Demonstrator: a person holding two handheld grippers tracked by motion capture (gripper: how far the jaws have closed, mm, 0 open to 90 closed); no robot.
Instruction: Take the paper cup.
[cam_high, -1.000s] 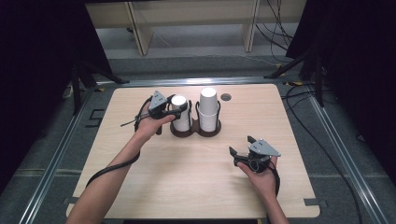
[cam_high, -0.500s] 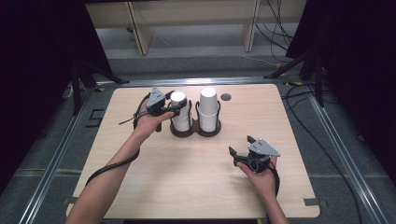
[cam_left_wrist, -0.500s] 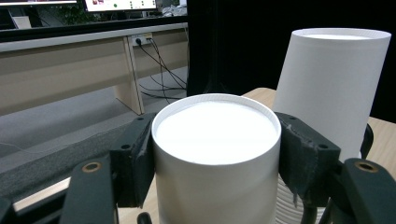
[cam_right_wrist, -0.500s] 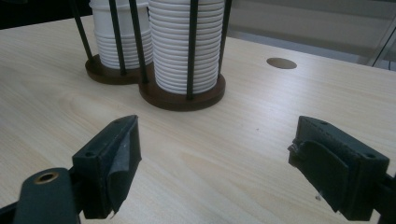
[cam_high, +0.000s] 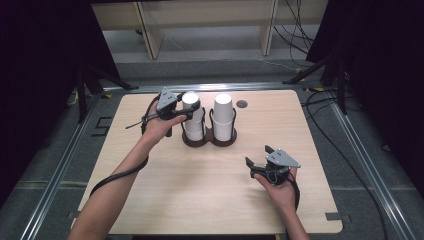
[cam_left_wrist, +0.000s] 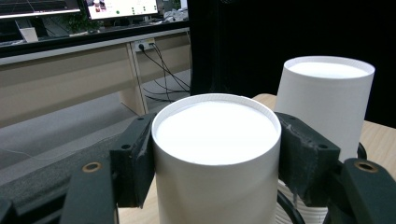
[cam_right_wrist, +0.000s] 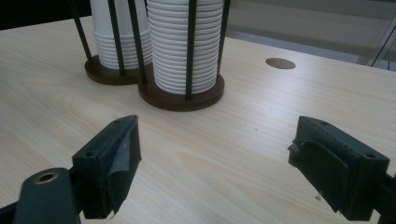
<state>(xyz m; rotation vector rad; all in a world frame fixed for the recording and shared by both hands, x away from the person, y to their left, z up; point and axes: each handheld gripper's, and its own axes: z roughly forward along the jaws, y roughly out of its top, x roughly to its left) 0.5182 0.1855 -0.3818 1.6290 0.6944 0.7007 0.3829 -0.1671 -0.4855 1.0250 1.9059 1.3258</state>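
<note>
Two stacks of upturned white paper cups stand in a dark double holder (cam_high: 210, 141) with thin black rods, at the middle back of the table. My left gripper (cam_high: 190, 113) is shut on the top cup (cam_high: 190, 100) of the left stack. Its pads (cam_left_wrist: 133, 158) press both sides of that cup (cam_left_wrist: 217, 135), which sits raised above the rest. The right stack (cam_high: 223, 117) stands beside it, untouched (cam_left_wrist: 324, 102). Near the front right, my right gripper (cam_high: 258, 155) is held low over the wood. It stands open (cam_right_wrist: 229, 163) with nothing between its jaws and faces the holder (cam_right_wrist: 180, 98).
The table is light wood with rounded corners (cam_high: 150, 200). A small round hole (cam_high: 242, 104) lies behind the holder to the right. Cables trail from both grippers. Metal floor rails and a wooden shelf frame lie beyond the table's edges.
My left gripper has risen a little with the top cup, drawing it up off the left stack. The right gripper has stayed put.
</note>
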